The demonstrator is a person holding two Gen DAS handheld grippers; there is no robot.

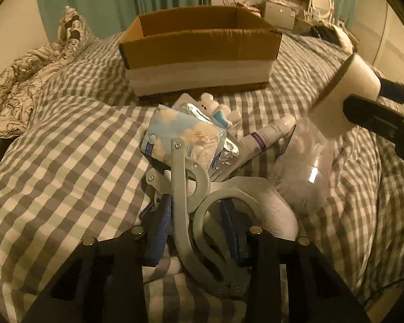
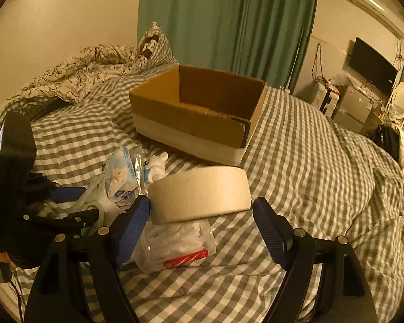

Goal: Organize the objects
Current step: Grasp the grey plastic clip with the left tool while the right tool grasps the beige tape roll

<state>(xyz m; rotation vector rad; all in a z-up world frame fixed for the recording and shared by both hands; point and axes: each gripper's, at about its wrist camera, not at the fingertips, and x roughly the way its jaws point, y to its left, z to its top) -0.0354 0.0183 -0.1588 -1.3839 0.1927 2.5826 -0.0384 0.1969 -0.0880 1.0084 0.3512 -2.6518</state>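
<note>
An open cardboard box (image 1: 199, 51) sits on the checked bed beyond a pile of small items; it also shows in the right wrist view (image 2: 199, 113). My left gripper (image 1: 196, 228) is shut on grey scissors (image 1: 194, 196) lying at the pile's near edge. My right gripper (image 2: 202, 215) is shut on a white tape roll (image 2: 199, 196) and holds it above the bed, right of the pile (image 1: 350, 88). The pile holds a blue-and-white packet (image 1: 180, 137), a white tube (image 1: 266, 137), a small white bear figure (image 2: 156, 169) and a clear plastic jar (image 2: 175, 245).
A crumpled patterned quilt (image 1: 27, 80) and a pillow lie at the bed's far left. Green curtains (image 2: 229, 21) hang behind the box. A TV (image 2: 371, 64), shelves and a mirror stand at the right wall. A dark bundle (image 2: 387, 140) lies at the bed's right edge.
</note>
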